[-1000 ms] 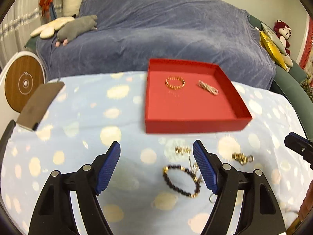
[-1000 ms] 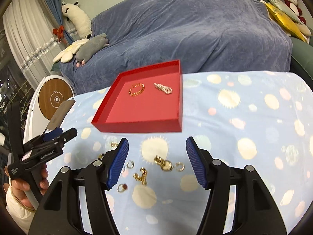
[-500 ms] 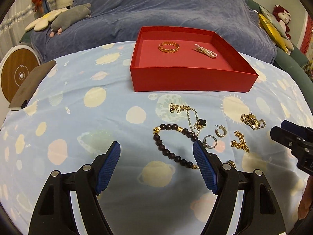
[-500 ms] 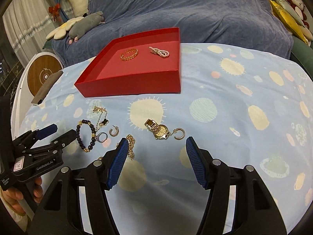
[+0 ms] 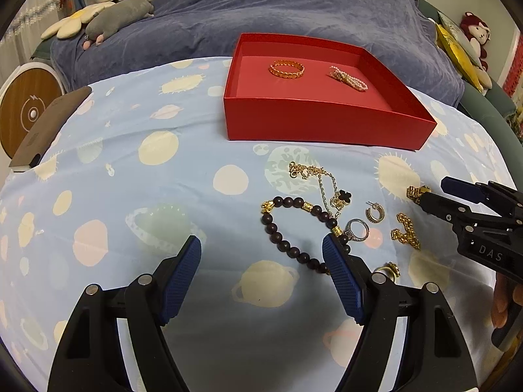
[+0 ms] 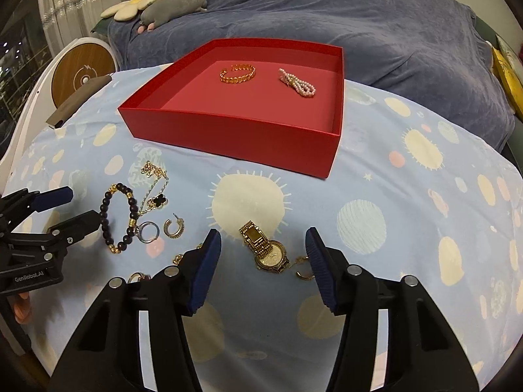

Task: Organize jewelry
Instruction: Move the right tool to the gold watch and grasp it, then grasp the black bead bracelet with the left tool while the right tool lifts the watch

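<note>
Behind the table a blue-draped sofa holds plush toys; pale planet-print cloth (image 6: 408,196) covers the top. Both grippers have dropped close to the loose jewelry since a second ago. Right gripper (image 6: 261,261) is closing, empty, around the gold watch (image 6: 266,250); left gripper (image 5: 261,271) gapes wide, empty, by the bead bracelet (image 5: 287,228). Red box (image 6: 235,137) holds two pieces

A pale blue cloth (image 5: 137,196) printed with planets and suns covers the table. A brown phone (image 5: 45,130) lies at its 9 o'clock edge, just beside a round wooden disc (image 5: 23,111). A blue blanket (image 5: 278,9) drapes the sofa at 12 o'clock, with a grey plush (image 5: 117,19) and flower cushion (image 5: 75,23) at 10 o'clock, a red doll (image 5: 475,34) and yellow cushion (image 5: 457,49) at 2 o'clock
</note>
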